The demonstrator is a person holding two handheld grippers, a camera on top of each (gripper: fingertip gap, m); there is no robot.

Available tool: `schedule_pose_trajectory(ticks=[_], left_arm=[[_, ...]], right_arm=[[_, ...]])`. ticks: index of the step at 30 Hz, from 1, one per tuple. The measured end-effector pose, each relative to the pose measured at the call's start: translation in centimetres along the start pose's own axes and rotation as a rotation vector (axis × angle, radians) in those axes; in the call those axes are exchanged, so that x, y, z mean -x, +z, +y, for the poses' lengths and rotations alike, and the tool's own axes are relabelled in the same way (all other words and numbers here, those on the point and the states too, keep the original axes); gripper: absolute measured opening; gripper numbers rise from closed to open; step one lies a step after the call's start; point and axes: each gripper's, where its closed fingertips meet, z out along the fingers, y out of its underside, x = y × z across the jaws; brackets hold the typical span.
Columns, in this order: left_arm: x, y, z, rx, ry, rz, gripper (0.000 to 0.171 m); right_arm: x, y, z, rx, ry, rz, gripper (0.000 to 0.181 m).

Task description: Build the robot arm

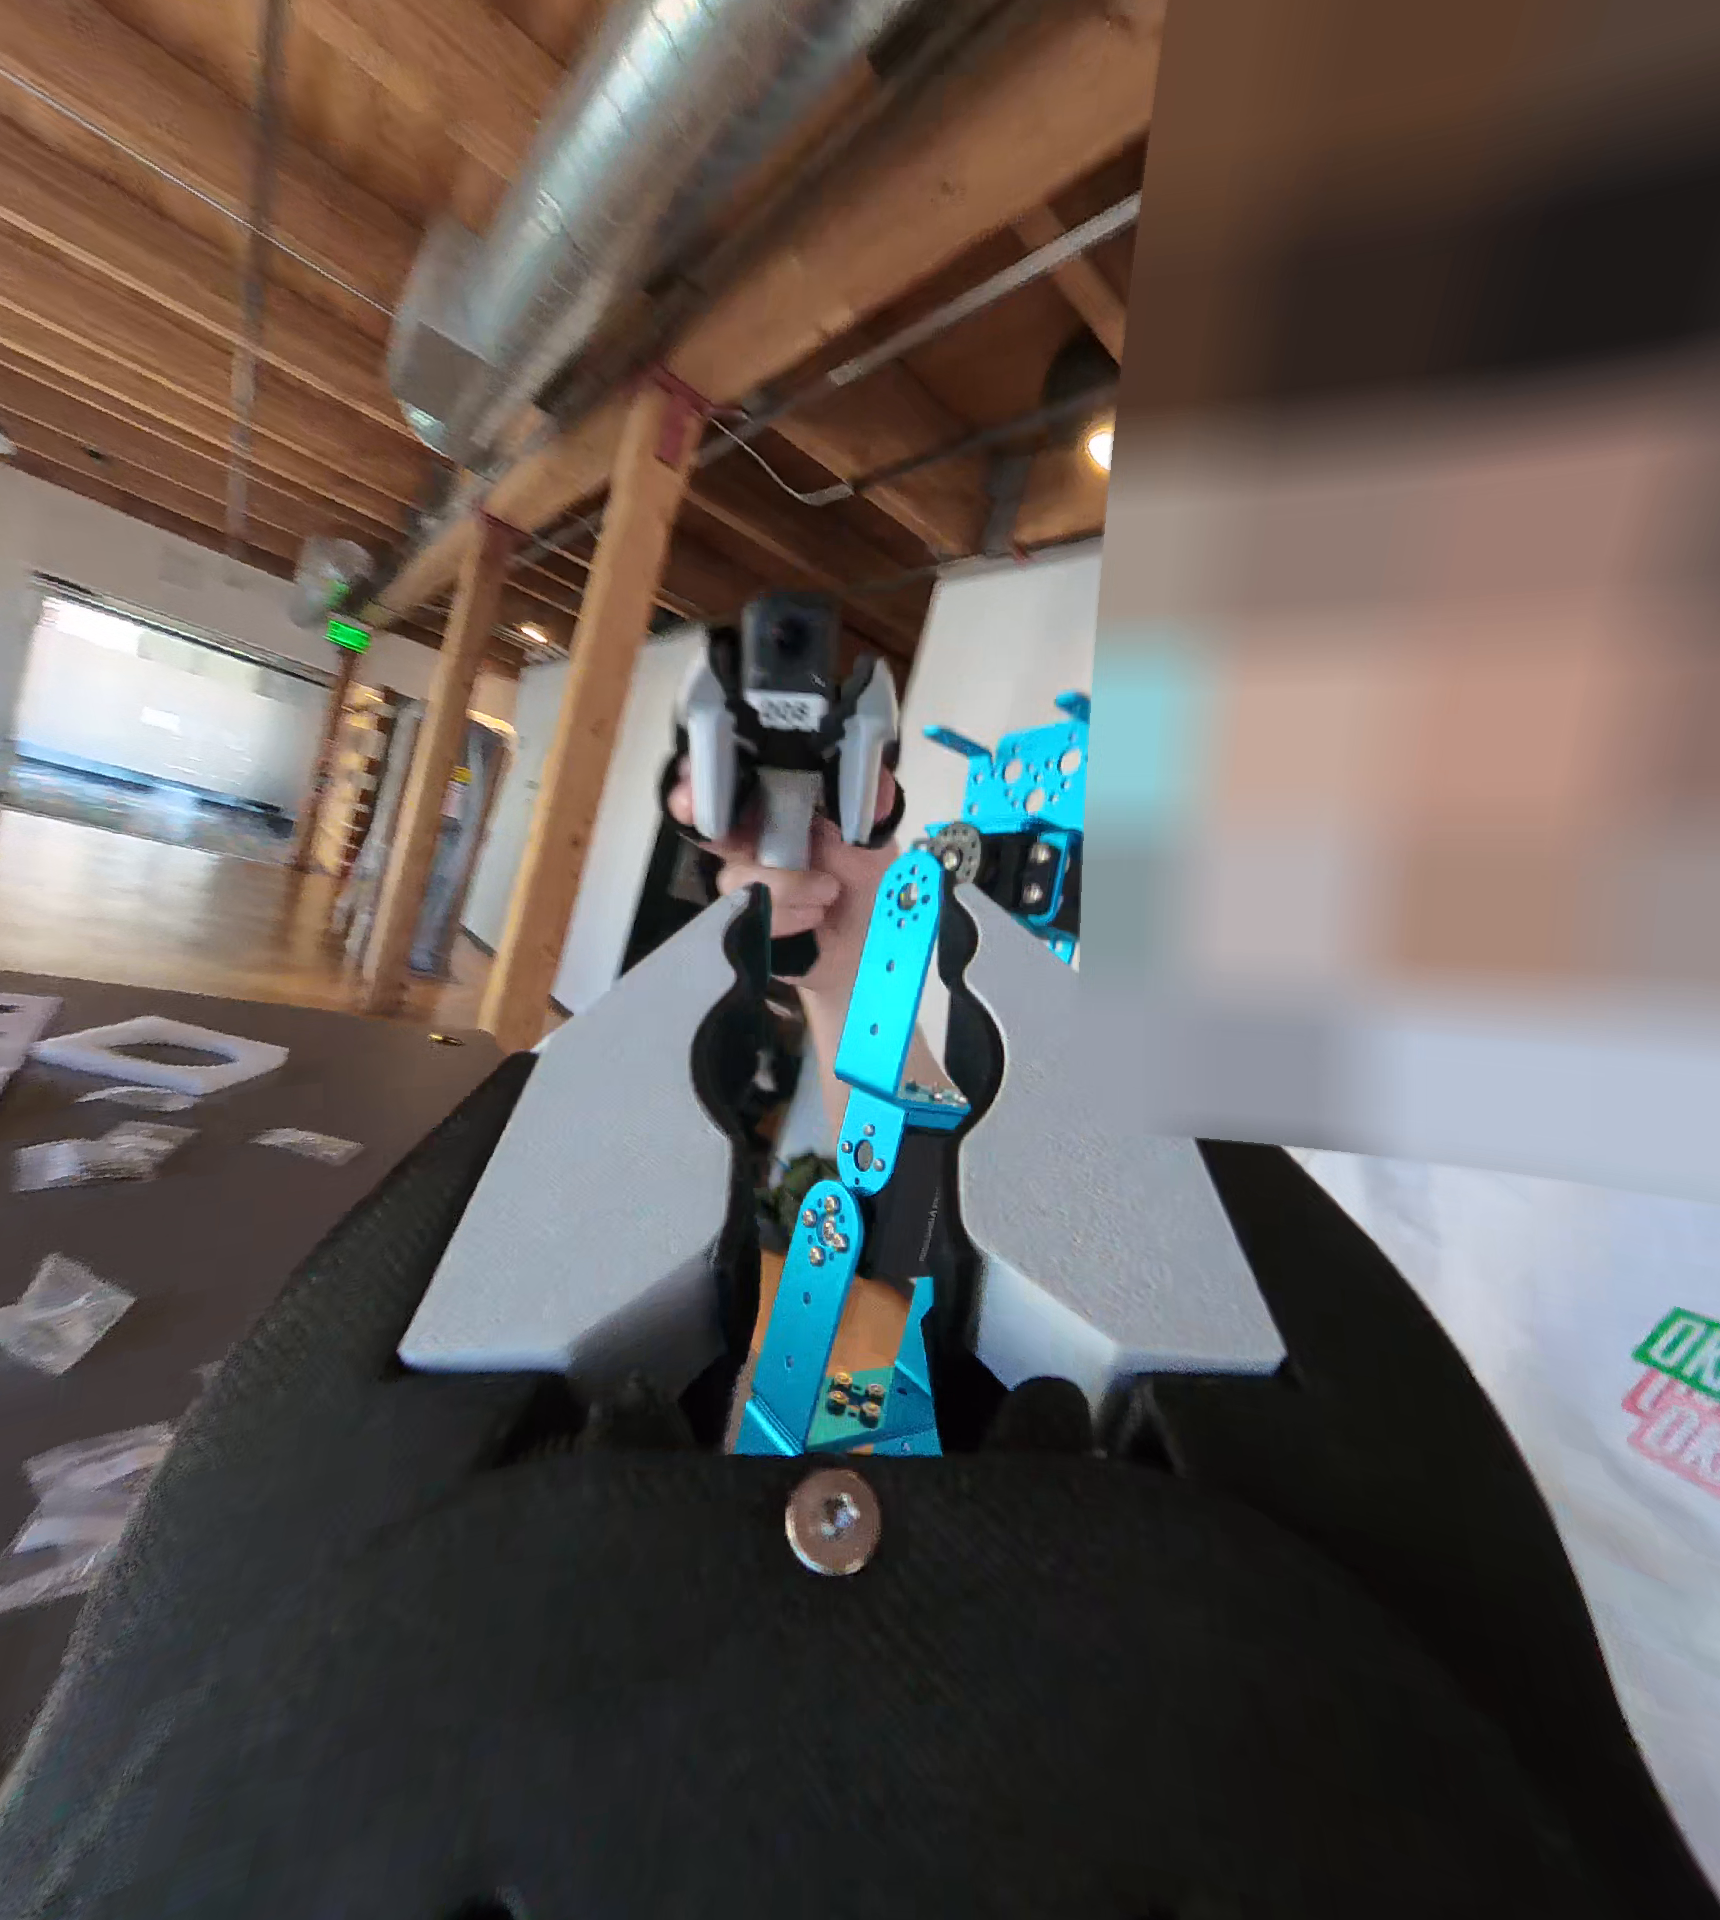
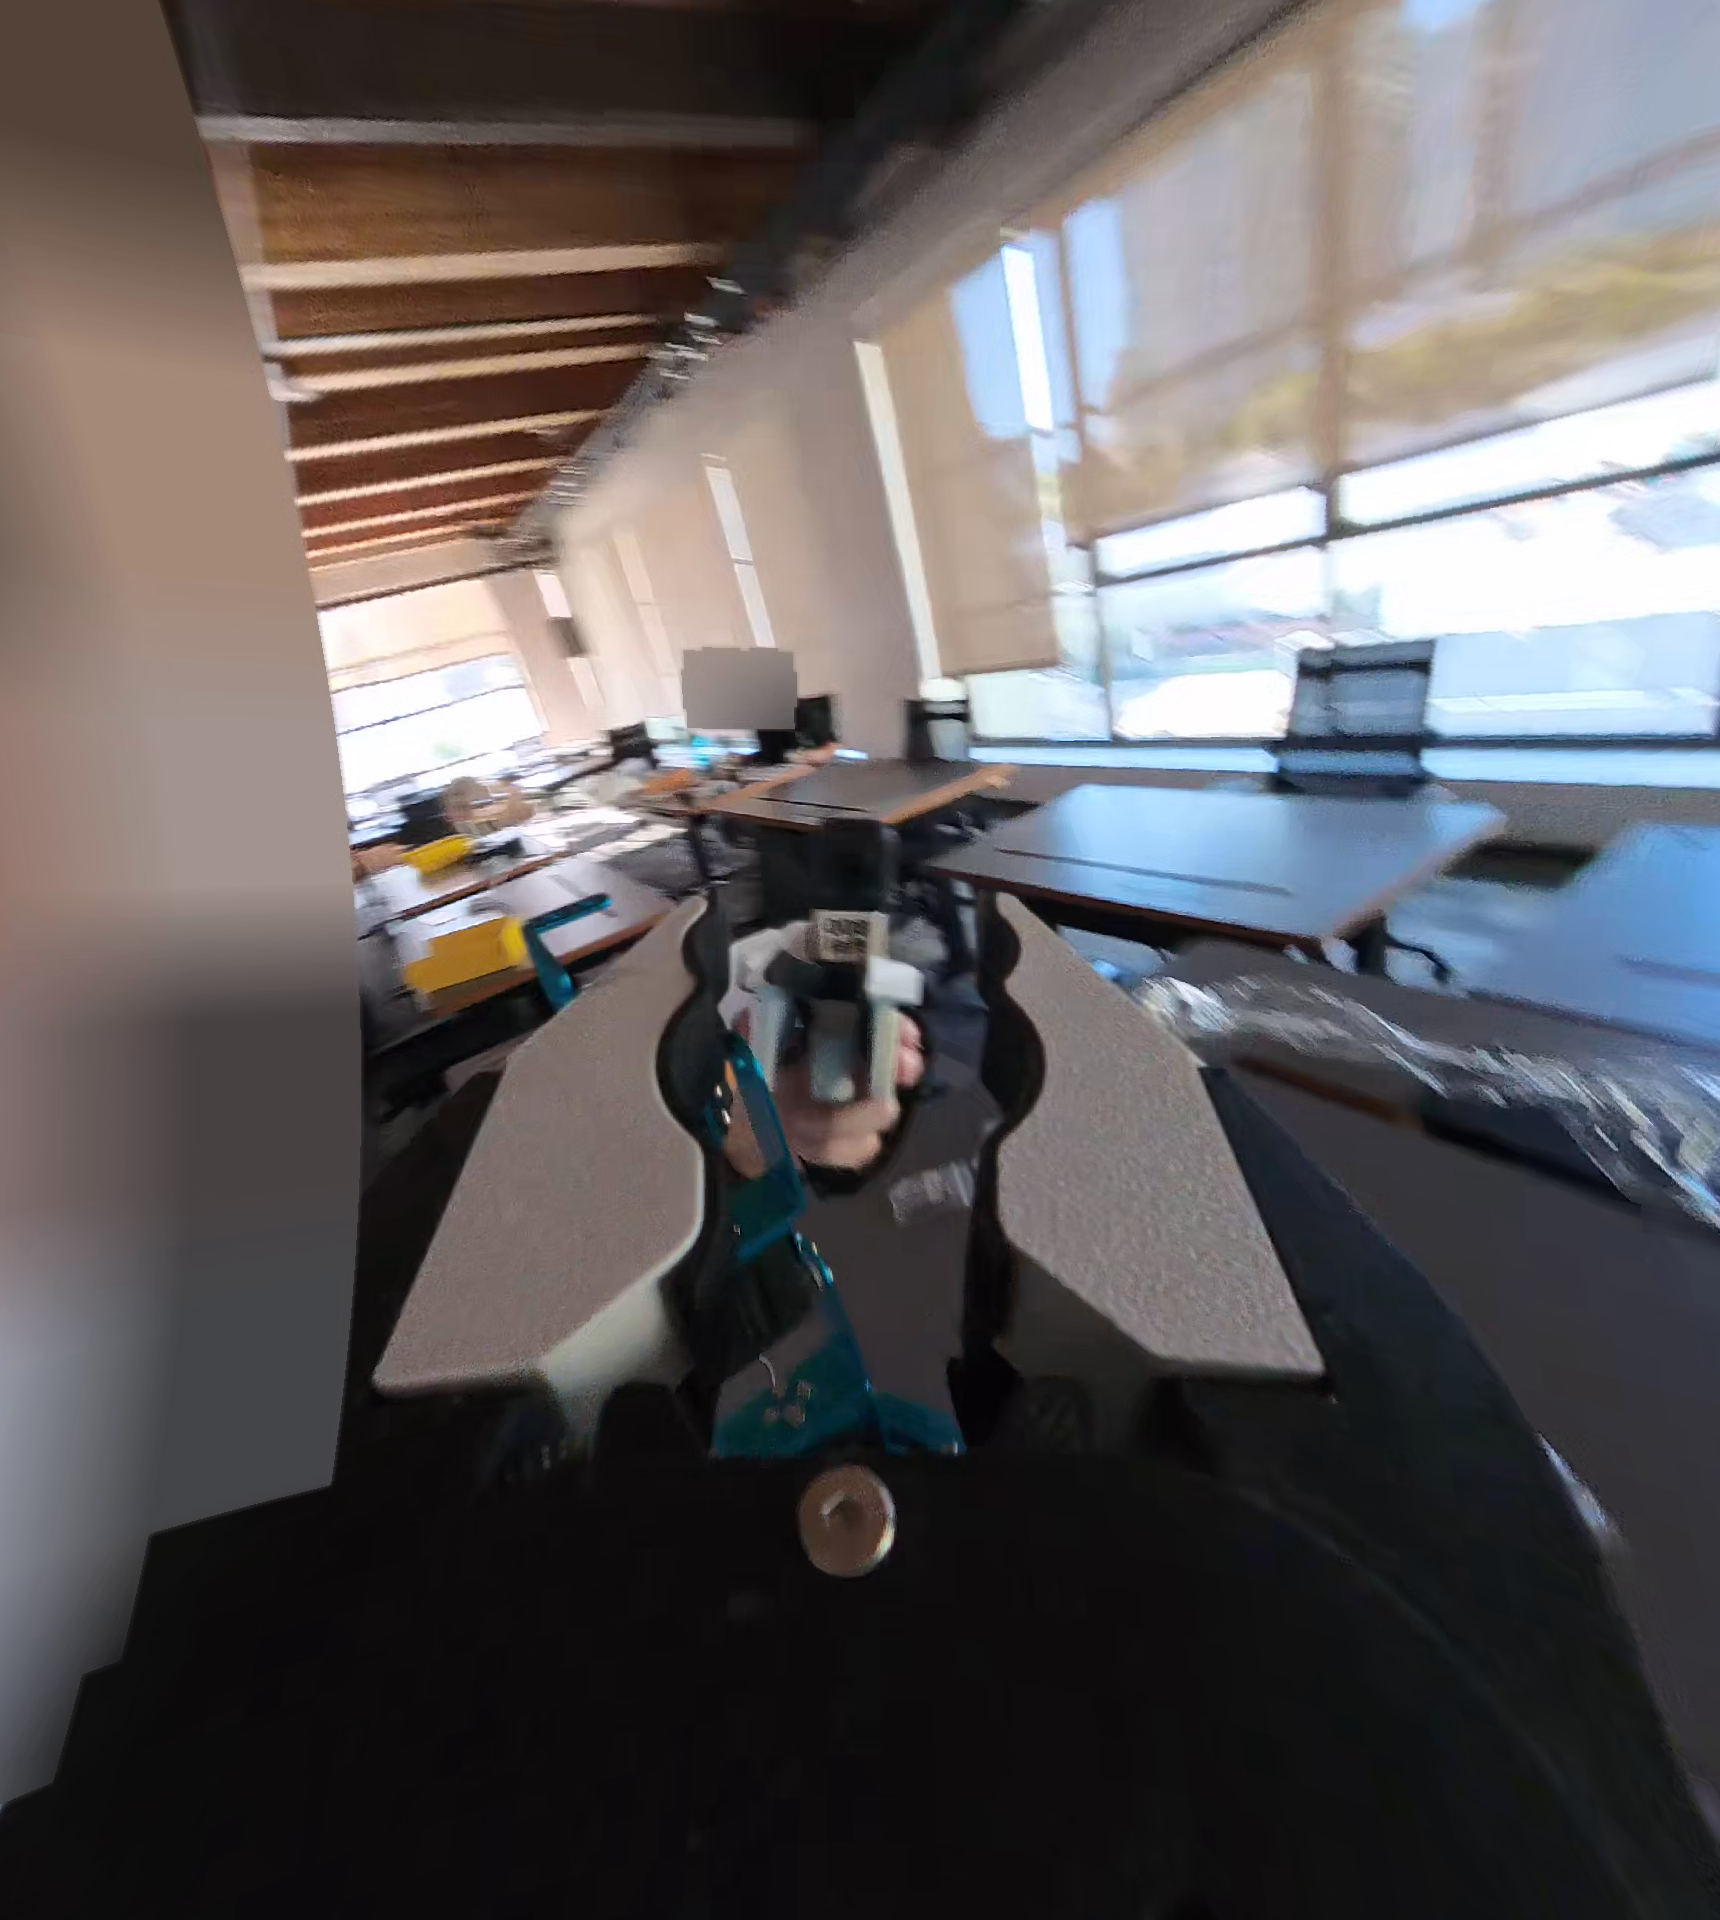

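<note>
Both tongs [image 1: 851, 904] [image 2: 840, 925] flank blue bracket arm [image 1: 882, 997].

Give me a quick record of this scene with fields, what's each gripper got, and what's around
left gripper: blue metal bracket arm between its fingers, against the right one
right gripper: same bracket arm against its left finger; gap to the right one
facing: grippers point at each other
left view surroundings: dark table with clear plastic bags
right view surroundings: desks, windows
</note>
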Motion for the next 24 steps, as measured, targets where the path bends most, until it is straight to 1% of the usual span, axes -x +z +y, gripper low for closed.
schedule_pose_trajectory(ticks=[1, 2, 3, 4, 5, 6, 7, 8, 9, 10, 11, 13, 14, 15, 17, 20, 22, 24], left_arm=[[-0.3, -0.8, -0.6, -0.027, 0.006, -0.036, 0.03], [-0.6, -1.6, -1.0, -0.044, 0.019, -0.076, 0.029], [-0.8, -2.2, -1.2, -0.052, 0.033, -0.12, 0.03], [-1.2, -2.8, -1.3, -0.05, 0.048, -0.159, 0.029], [-1.4, -3.3, -1.4, -0.041, 0.06, -0.199, 0.029], [-1.6, -3.8, -1.4, -0.029, 0.07, -0.243, 0.03], [-1.7, -4.2, -1.4, -0.014, 0.081, -0.284, 0.03], [-1.9, -4.5, -1.5, -0.005, 0.09, -0.318, 0.03], [-2.2, -4.7, -1.6, -0.007, 0.092, -0.34, 0.03], [-2.7, -4.8, -1.9, -0.022, 0.087, -0.345, 0.03], [-3.2, -4.8, -2.2, -0.041, 0.073, -0.345, 0.03], [-4.3, -4.7, -2.7, -0.07, 0.044, -0.35, 0.03], [-4.8, -4.5, -2.8, -0.076, 0.041, -0.364, 0.03], [-5.4, -4.3, -2.7, -0.075, 0.049, -0.389, 0.03], [-6.8, -3.8, -2.2, -0.064, 0.091, -0.442, 0.031], [-9.2, -3.3, -1.7, -0.098, 0.13, -0.497, 0.031], [-10.8, -3.0, -1.4, -0.149, 0.147, -0.519, 0.031], [-12.0, -2.5, -1.0, -0.184, 0.141, -0.521, 0.031]], right_arm=[[0.3, -1.0, -0.4, 0.006, 0.02, 0.039, 0.043], [1.3, -2.0, -1.1, -0.011, 0.024, 0.048, 0.041], [1.8, -2.9, -1.7, -0.016, 0.018, 0.094, 0.035], [1.6, -3.7, -1.7, 0.016, -0.014, 0.189, 0.028], [0.8, -4.3, -1.2, 0.089, -0.066, 0.313, 0.027], [-0.4, -5.0, -0.3, 0.201, -0.11, 0.452, 0.025], [-1.5, -5.8, 1.0, 0.345, -0.142, 0.591, 0.02], [-2.6, -6.9, 2.2, 0.501, -0.167, 0.732, 0.004], [-3.6, -8.7, 3.2, 0.679, -0.192, 0.889, 0.0], [-3.8, -10.3, 3.9, 0.854, -0.218, 1.005, 0.0], [-3.2, -11.1, 4.5, 0.992, -0.222, 1.045, 0.0], [-1.4, -11.7, 5.5, 1.174, -0.22, 1.047, 0.0], [-0.7, -12.5, 5.5, 1.249, -0.26, 1.073, 0.0], [0.3, -13.1, 5.9, 1.321, -0.284, 1.069, 0.0], [2.1, -14.2, 6.8, 1.43, -0.332, 1.013, 0.0], [3.7, -16.3, 7.6, 1.532, -0.368, 0.959, 0.0], [4.1, -17.9, 7.8, 1.603, -0.363, 0.927, 0.0], [4.6, -18.6, 7.9, 1.626, -0.337, 0.879, 0.0]])
